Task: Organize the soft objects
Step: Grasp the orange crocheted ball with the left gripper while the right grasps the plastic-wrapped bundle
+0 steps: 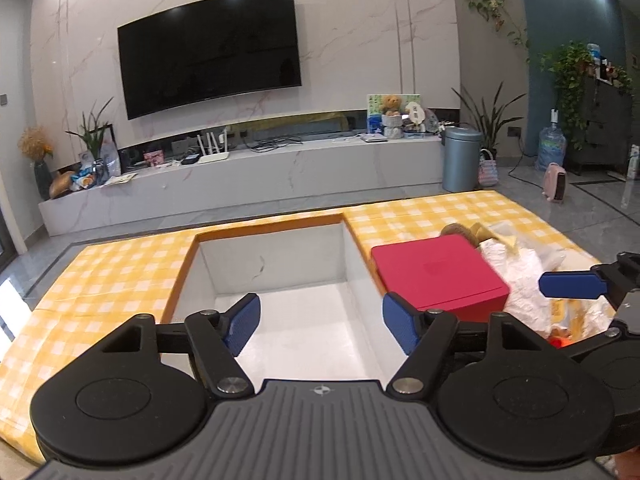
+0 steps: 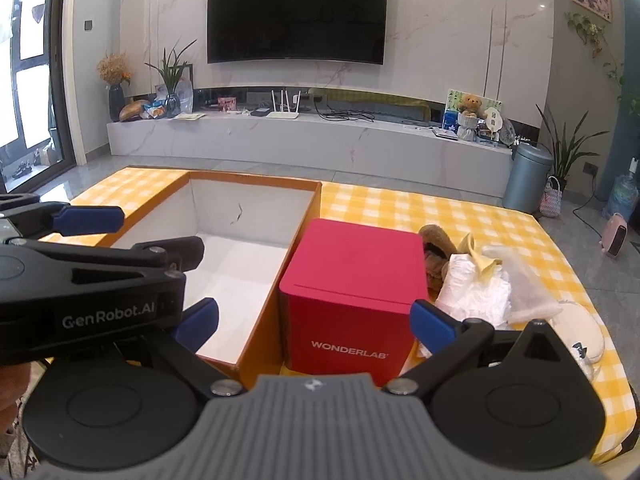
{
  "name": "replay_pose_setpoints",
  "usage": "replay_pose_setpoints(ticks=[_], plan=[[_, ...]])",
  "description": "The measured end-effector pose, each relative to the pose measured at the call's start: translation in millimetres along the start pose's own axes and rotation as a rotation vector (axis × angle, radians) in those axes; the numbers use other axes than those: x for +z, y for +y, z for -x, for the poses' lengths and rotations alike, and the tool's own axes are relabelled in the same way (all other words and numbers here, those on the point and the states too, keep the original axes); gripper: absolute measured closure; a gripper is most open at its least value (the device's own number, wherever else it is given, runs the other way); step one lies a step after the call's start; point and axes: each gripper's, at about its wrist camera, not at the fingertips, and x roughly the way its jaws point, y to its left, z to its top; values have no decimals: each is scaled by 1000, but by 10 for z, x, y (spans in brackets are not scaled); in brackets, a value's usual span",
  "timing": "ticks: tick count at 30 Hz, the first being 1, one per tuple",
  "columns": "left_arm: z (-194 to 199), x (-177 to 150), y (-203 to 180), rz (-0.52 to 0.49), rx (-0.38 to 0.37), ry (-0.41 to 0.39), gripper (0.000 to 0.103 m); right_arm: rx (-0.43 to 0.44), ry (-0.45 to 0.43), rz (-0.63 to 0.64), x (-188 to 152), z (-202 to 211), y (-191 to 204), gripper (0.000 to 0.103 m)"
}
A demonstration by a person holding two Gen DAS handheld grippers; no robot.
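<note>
Square white-lined box (image 1: 300, 272) (empty), crumpled soft pile (image 2: 476, 292)

Ahead of the left gripper (image 1: 321, 322), the open box (image 1: 280, 264) lies bare and unblocked. Just right of it the red box (image 1: 436, 274) walls off the soft pile (image 1: 520, 276). The right gripper (image 2: 314, 320) faces that red box head-on.

1. The right gripper (image 2: 314, 322) has its blue fingers (image 2: 432, 326) spread wide, nothing between them.
2. At 12 o'clock, a red box (image 2: 352, 292) stands on the checked table (image 2: 460, 216).
3. At 10 o'clock, an open orange box (image 2: 256, 188), white inside.
4. At 2 o'clock, a heap of soft objects (image 2: 476, 284) lies beside the red box.
5. At 9 o'clock, the left gripper (image 2: 80, 276) reaches over the orange box.
</note>
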Motion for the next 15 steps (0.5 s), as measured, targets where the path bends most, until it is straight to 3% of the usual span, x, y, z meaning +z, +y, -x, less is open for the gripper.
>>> replay_pose_setpoints(ticks=[8, 12, 15], plan=[[110, 164, -296, -25, -57, -68, 19, -64, -47, 34, 94, 259, -274, 3], [102, 289, -431, -59, -126, -89, 15, -172, -53, 38, 156, 385, -626, 3], [45, 359, -555, -72, -138, -49, 15, -294, -16, -7, 183, 399, -1095, 3]])
